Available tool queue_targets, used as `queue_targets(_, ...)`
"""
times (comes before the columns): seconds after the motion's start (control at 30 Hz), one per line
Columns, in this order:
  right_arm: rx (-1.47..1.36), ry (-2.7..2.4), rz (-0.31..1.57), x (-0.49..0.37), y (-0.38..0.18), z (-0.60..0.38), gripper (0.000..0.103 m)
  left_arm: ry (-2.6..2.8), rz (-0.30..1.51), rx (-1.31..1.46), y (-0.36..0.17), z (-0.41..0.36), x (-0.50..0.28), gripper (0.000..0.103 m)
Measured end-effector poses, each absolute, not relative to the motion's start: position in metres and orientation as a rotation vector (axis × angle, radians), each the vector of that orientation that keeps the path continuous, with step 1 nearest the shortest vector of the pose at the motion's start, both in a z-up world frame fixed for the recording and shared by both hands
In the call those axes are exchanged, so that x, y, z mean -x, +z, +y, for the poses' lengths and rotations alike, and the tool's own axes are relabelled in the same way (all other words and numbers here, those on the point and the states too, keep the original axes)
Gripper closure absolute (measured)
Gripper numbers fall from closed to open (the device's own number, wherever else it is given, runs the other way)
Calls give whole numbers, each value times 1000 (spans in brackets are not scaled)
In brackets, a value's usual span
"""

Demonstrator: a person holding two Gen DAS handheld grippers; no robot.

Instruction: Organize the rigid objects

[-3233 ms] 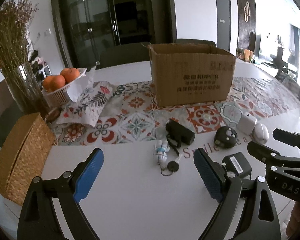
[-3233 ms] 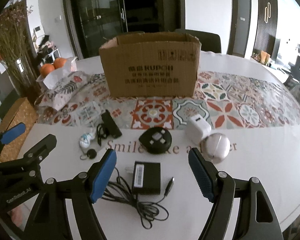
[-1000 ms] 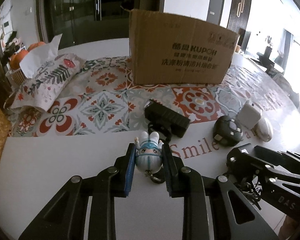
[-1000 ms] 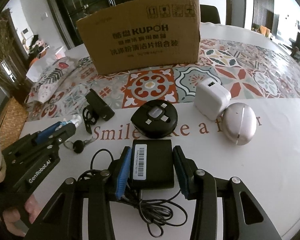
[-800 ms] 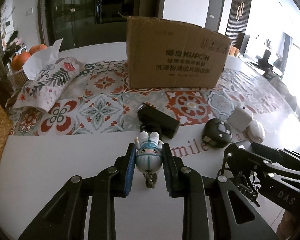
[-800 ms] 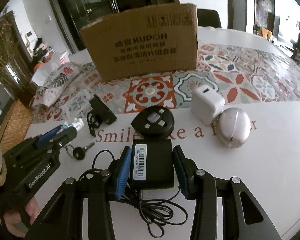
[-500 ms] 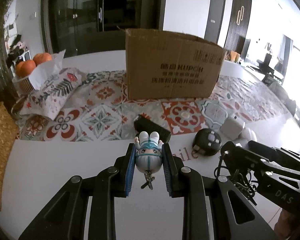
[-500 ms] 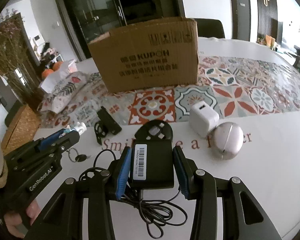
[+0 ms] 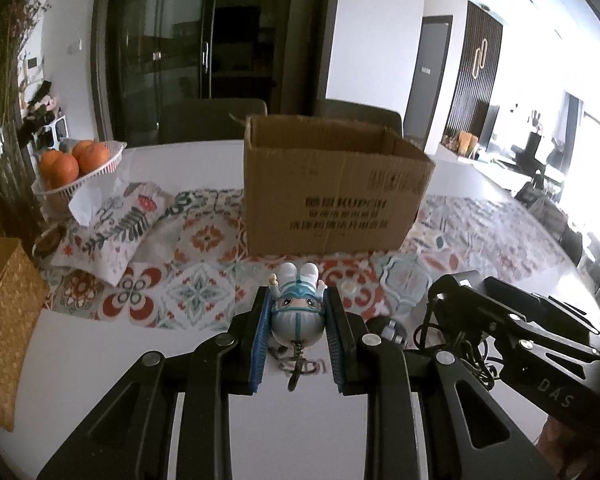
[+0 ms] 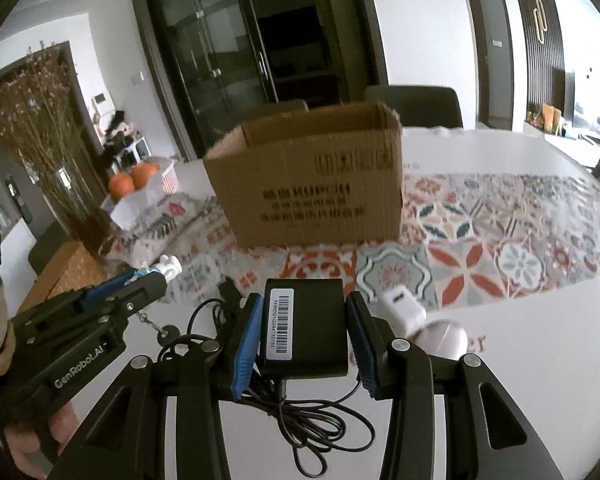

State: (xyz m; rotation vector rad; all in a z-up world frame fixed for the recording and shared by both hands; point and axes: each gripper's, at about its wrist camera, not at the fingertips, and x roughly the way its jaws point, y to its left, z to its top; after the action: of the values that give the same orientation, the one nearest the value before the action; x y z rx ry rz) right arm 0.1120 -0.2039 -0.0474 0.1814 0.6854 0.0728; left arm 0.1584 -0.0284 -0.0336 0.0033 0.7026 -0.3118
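Note:
My left gripper (image 9: 298, 312) is shut on a small blue-and-white toy figure keychain (image 9: 298, 308), held above the table with its key ring dangling. My right gripper (image 10: 304, 326) is shut on a black power adapter (image 10: 305, 326) with a barcode label; its cable (image 10: 320, 436) hangs below. An open brown cardboard box (image 9: 332, 192) stands ahead on the patterned runner and also shows in the right wrist view (image 10: 312, 192). The left gripper shows in the right wrist view (image 10: 140, 284) at left; the right gripper shows in the left wrist view (image 9: 480, 308) at right.
A white charger (image 10: 404, 308) and a pale round device (image 10: 446, 340) lie on the table at right. A floral tissue pouch (image 9: 112, 228), a basket of oranges (image 9: 76, 168), a woven box (image 9: 4, 320) and dried flowers (image 10: 40, 152) stand at left.
Both grippers closed on their objects, the toy keychain and the adapter, then lifted them off the table and rose toward the box; the box's open top now shows.

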Motion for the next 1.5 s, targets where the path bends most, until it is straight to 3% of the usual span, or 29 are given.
queue_targets(0.67,-160,66,524,-144,16,-219,60,-334,575,-28,27,-46,-195,77)
queue_targets(1.5,-142,63,472,-227,63,-241,60,-372,592,-47,70,-78,-281,77)
